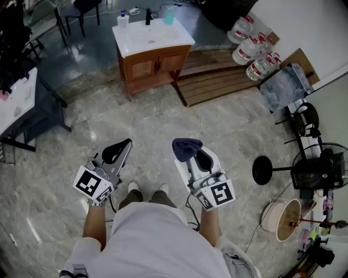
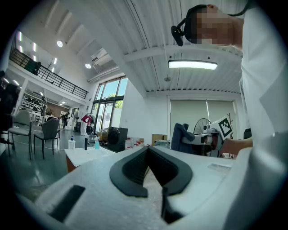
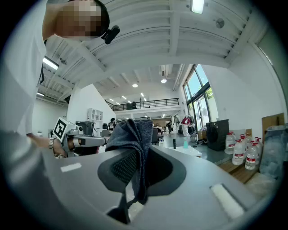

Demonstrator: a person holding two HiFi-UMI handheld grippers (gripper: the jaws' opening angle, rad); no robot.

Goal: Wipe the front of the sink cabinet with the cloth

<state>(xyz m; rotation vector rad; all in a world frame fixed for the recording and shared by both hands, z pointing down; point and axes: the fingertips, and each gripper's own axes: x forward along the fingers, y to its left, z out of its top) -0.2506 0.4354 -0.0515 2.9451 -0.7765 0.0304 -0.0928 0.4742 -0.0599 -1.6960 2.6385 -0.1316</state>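
Note:
The sink cabinet (image 1: 154,62) stands far ahead on the floor: brown wooden doors under a white basin top (image 1: 152,37). It also shows small in the left gripper view, where the white top (image 2: 85,155) is seen past the jaws. My right gripper (image 1: 187,149) is shut on a dark blue cloth (image 1: 186,146), which bunches above the jaws (image 3: 135,134). My left gripper (image 1: 120,147) is shut with nothing in it. Both grippers are held close to my body, well short of the cabinet.
A wooden pallet (image 1: 217,76) lies right of the cabinet, with water bottles (image 1: 253,51) behind it. A fan (image 1: 304,168) and cables stand at the right. A dark table (image 1: 22,108) and chairs (image 1: 76,13) are at the left. Bottles (image 1: 123,19) stand on the basin top.

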